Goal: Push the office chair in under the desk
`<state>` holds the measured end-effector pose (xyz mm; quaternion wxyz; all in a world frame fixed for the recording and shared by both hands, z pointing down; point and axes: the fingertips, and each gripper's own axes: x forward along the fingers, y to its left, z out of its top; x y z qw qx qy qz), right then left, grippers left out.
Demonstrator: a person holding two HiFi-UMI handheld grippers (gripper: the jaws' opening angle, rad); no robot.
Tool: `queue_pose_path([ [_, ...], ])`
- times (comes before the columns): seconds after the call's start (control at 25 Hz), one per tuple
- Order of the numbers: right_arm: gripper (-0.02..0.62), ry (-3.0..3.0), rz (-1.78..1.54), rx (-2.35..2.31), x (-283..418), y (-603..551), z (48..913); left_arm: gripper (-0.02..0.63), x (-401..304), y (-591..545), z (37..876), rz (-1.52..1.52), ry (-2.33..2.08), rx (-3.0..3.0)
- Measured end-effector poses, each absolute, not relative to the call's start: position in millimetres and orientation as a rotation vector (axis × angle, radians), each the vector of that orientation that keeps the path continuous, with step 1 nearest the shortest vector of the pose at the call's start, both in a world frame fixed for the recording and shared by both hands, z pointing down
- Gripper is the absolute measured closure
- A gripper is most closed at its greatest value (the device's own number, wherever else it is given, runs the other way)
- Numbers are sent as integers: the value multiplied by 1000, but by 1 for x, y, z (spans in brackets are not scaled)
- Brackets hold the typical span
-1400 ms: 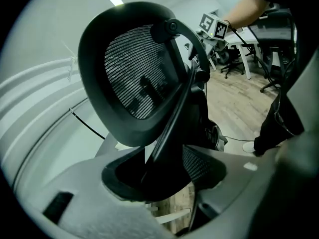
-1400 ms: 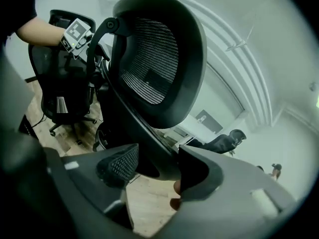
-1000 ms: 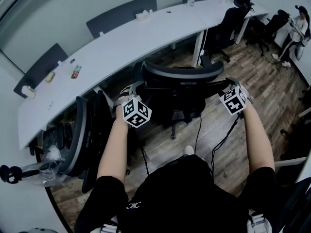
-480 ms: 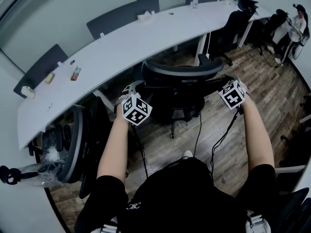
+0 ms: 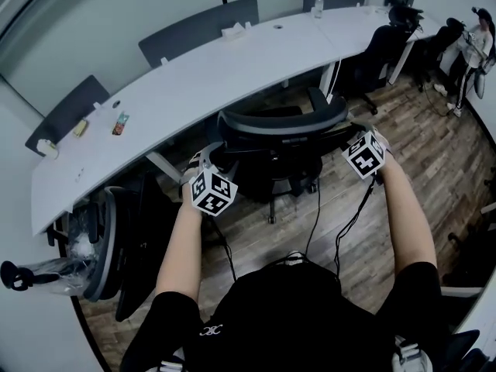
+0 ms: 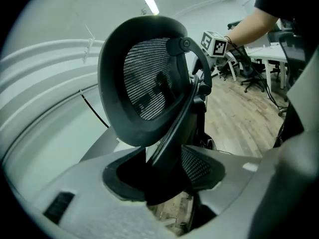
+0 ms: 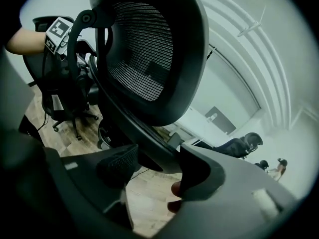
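A black mesh-backed office chair (image 5: pixel 280 127) stands in front of the long white curved desk (image 5: pixel 194 72), its backrest towards me. My left gripper (image 5: pixel 209 161) holds the backrest's left edge. My right gripper (image 5: pixel 353 132) holds its right edge. In the left gripper view the chair's dark frame (image 6: pixel 172 128) fills the gap between the jaws of that gripper (image 6: pixel 167 183). The right gripper view shows the backrest rim (image 7: pixel 149 138) running between the pads of my right gripper (image 7: pixel 159 166), with the mesh back (image 7: pixel 142 54) above. Both grippers look closed on the backrest.
A second black chair (image 5: pixel 116 246) stands at the left by a plastic bag (image 5: pixel 74 262). More chairs (image 5: pixel 380 45) and a person (image 5: pixel 474 45) are at the far right. Small items (image 5: pixel 120 122) and a bottle (image 5: pixel 318 5) sit on the desk. Cables (image 5: pixel 349 223) hang from the grippers.
The chair has rolled forward towards the desk, and both grippers have gone forward with it on its backrest edges. The desk edge now lies closer to the chair.
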<state>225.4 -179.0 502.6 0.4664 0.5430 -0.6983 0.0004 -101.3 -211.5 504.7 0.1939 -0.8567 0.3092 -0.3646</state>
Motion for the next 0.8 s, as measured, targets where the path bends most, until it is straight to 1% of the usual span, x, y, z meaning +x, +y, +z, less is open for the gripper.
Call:
queue_pose_path([
  [0.4,328,-1756,-53,1237,252,-252,500,383,-77,-252,505,-1104,1002,-2362],
  [0.8,328,-1793,-79,1177,261,-302,498,383,-67,-285,503,-1117,1070,-2336],
])
